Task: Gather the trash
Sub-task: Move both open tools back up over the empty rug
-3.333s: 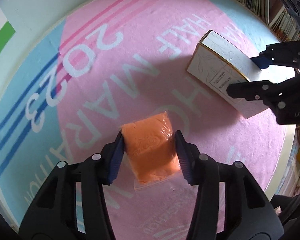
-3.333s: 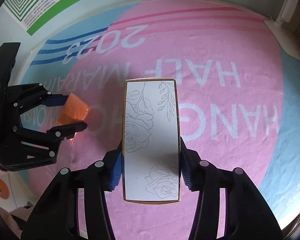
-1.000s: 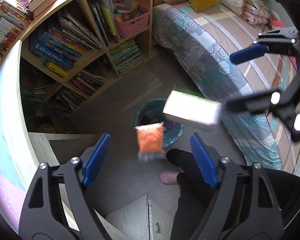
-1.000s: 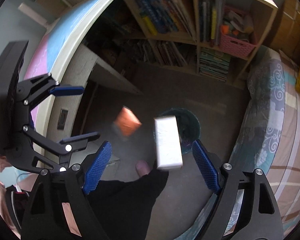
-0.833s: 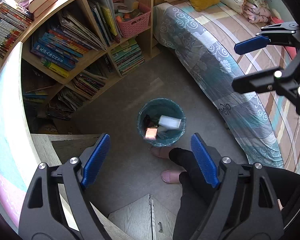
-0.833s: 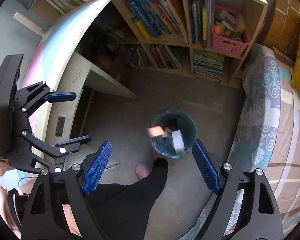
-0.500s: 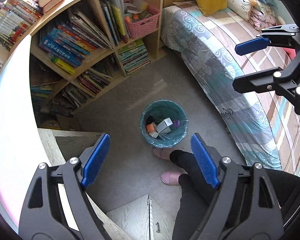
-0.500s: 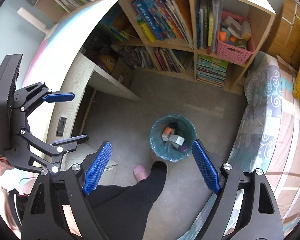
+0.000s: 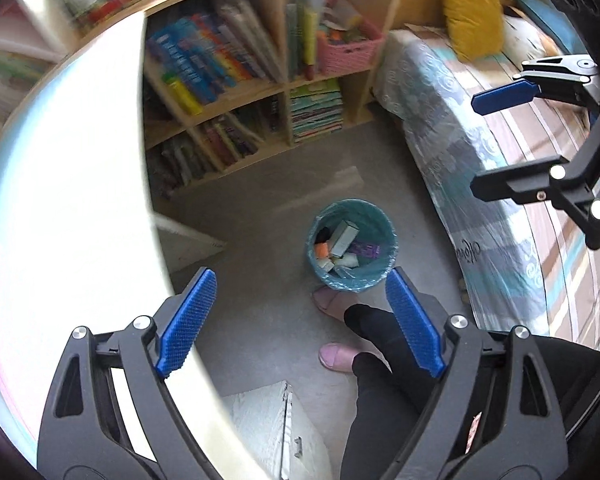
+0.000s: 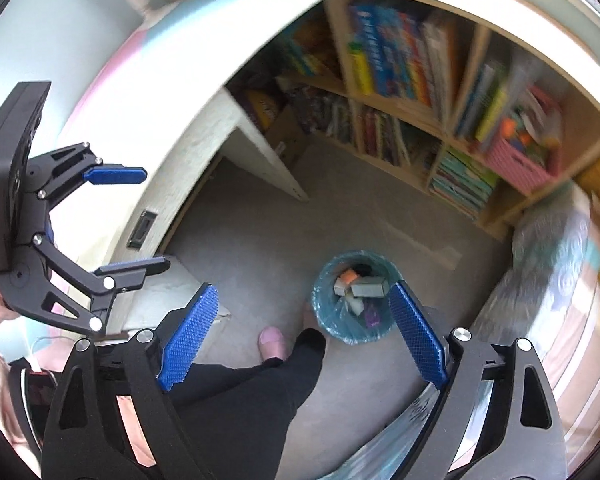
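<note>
Both grippers hang high over the floor, and down below sits the small round bin lined with a teal plastic bag (image 9: 353,245), just beside the person's pink slipper (image 9: 329,301) and near the foot of the striped, swirl-patterned bed (image 9: 500,184). The left gripper (image 9: 296,320) stands wide, blue pads well apart, nothing between them; the right gripper (image 10: 300,334) is spread just as wide and just as empty. The trash lies inside the bin: a pale grey-white rectangular carton (image 9: 343,236) lying tilted across the heap, a small soft orange packet (image 9: 321,251) beside it, with purple and dark scraps around them. The carton looks like light card, stiff enough to take across its narrow faces yet easy to crush if pinched hard; the orange packet looks squashy and light in a slick film, so a grip across its middle would suit it best. The edge of the pale surface (image 9: 72,208) sweeps in blurred at the left, the wooden bookshelf packed with coloured books (image 9: 236,80) behind; whether any trash is left on that surface, these views do not show
</note>
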The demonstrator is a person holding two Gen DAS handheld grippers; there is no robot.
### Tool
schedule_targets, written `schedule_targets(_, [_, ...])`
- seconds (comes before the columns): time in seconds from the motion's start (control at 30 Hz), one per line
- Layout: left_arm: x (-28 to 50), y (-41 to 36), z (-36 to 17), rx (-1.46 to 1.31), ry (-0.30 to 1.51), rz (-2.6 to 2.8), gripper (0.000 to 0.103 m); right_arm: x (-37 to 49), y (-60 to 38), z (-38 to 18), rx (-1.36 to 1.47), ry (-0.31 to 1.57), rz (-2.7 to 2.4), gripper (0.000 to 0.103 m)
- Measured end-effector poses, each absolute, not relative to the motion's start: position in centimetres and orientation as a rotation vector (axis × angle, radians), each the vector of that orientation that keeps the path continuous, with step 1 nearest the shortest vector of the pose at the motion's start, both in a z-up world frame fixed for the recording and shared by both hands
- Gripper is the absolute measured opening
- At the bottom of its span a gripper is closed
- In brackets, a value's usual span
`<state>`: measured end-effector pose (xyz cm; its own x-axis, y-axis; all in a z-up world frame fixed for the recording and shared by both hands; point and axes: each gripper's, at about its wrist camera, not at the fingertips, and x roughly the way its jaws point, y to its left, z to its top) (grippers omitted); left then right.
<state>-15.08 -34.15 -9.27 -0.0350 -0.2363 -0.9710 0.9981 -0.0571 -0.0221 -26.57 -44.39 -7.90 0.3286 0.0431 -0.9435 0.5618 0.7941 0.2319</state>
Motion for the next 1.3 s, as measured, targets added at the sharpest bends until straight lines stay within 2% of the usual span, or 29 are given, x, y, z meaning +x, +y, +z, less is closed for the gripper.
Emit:
schedule_targets(0.13, [-12.4, -32.1, -8.9, 0.995, 1.045, -1.275, 0.086, -22.9, -43.7, -7.7, 0.519, 1.221, -0.289, 0.087])
schedule_targets(0.3, [-9.0, -29.3, -8.2, 0.904, 1.067, -1.169, 0.093, -18.2, -42.3, -7.1, 0.427, 1.234, -0.188, 0.088])
schedule_targets(0.73, [-2.1, -21.6, -6.9, 0.696, 1.137, -0.911, 0.095, -7.2, -36.5, -5.9, 0.217, 1.257, 0.055, 0.088])
schedule_targets(1.3, [2.9, -8.9, -5.3, 0.418, 1.194, -0.534, 0.095, 1.2, -27.7, -5.4, 0.028, 1.261, 0.317, 0.088])
